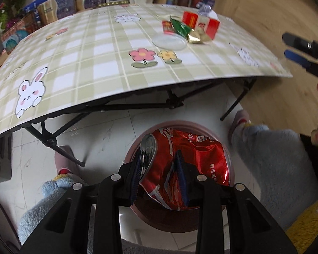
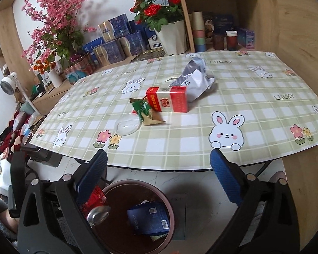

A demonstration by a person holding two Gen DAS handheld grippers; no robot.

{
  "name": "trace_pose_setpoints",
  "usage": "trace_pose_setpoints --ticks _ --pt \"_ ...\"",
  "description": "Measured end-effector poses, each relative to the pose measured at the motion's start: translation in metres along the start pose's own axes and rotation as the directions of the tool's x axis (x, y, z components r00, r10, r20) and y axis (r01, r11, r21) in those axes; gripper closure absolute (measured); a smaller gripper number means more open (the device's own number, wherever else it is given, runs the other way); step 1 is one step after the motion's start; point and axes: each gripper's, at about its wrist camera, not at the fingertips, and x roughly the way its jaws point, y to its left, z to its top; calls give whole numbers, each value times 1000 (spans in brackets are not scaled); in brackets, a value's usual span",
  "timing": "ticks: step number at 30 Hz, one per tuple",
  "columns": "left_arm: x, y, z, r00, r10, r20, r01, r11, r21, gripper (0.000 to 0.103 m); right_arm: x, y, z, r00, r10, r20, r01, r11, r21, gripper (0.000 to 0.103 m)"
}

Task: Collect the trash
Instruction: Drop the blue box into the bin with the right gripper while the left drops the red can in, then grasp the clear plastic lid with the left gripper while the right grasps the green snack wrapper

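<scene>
In the left wrist view, the left gripper (image 1: 161,169) is clamping a crushed red can (image 1: 180,158) between its blue pads, holding it directly over the round pink bin (image 1: 232,165) sitting on the white tiled floor (image 1: 91,141) in the lower centre of the frame. The can's silver end is pointing to the upper left, against the left pad.

In the right wrist view, the right gripper (image 2: 159,182) is standing wide apart with nothing between its fingers, hovering above the same bin (image 2: 169,209) at the bottom of the frame. A blue packet (image 2: 148,220) is lying inside the bin, and the red can (image 2: 95,205) is showing at the bin's left rim, partly hidden behind the left finger.

The desk (image 2: 201,148), covered in a green plaid cloth with rabbits and flowers, is filling the middle of the frame. More trash is lying on it near the centre: a red carton (image 2: 169,101), a crumpled white and grey bag (image 2: 195,78) just behind it, a green and gold wrapper (image 2: 146,112) touching the carton's left end, and a clear plastic lid (image 2: 127,126) just beside the wrapper, toward the lower left.

A leg in fuzzy blue-grey fabric (image 1: 271,154) is showing at the right of the left wrist view.
</scene>
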Motion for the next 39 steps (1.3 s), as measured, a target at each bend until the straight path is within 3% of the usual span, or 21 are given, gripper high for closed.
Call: trace_pose_setpoints --ticks 8,17,23,29,34,39 --pt "17 -3 -3 999 -15 -51 16 1000 10 72 0 -4 -1 1000 -9 -3 9 1000 14 7" --pt "16 1 -5 998 -50 -45 49 999 -17 70 5 0 -6 1000 -7 -24 7 1000 11 7" --pt "5 8 -5 997 -80 16 81 995 -56 51 6 1 -9 999 -16 -33 16 1000 7 6" --pt "-3 4 -4 997 -51 58 53 998 -37 32 8 1 -12 999 -23 -31 24 1000 6 6" --pt "-10 6 -2 993 -43 107 49 998 -50 22 12 -1 -14 999 -34 -37 34 999 -2 6" --pt "-9 9 1 993 -31 114 39 997 -71 20 15 -5 -14 998 -50 -37 49 999 -10 6"
